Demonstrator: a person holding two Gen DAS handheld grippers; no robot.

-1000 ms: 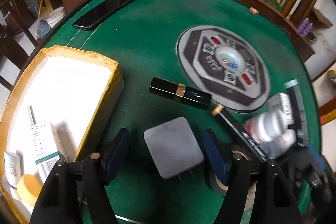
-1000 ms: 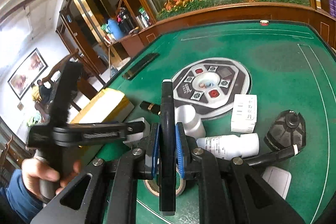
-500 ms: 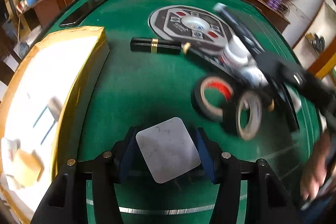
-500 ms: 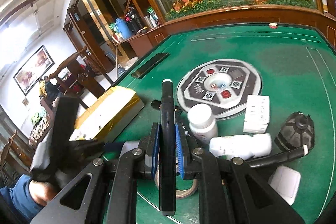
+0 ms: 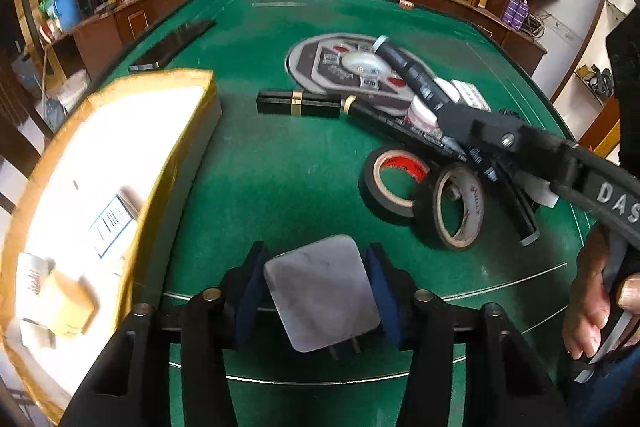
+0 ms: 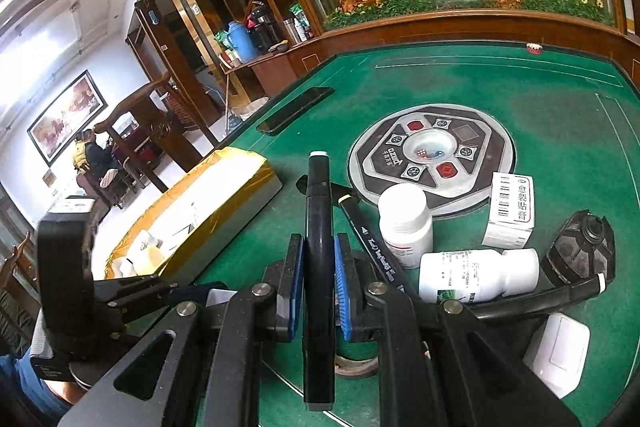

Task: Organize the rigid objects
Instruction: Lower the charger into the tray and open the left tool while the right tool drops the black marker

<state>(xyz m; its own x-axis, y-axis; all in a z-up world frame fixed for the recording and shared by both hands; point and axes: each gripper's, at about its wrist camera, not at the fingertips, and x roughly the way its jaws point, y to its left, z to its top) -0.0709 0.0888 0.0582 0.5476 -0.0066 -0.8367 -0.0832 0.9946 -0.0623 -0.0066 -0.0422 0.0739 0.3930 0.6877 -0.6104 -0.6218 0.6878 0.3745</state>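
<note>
The left gripper has just been closing on the white plug adapter — to box it — while the right gripper clamps a black marker.

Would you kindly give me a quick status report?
Left gripper just closing around flat grey plug adapter. Right gripper shut on black marker pen. Tape rolls nearby.

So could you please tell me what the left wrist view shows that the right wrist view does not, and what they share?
Only the left wrist view shows the white charger between the left gripper pads, and both tape rolls whole.

Only the right wrist view shows the lying white bottle, the small printed box and the black mesh piece.

Both show the open box, the phone, the round centre panel, and the right gripper clamped on a black marker.
</note>
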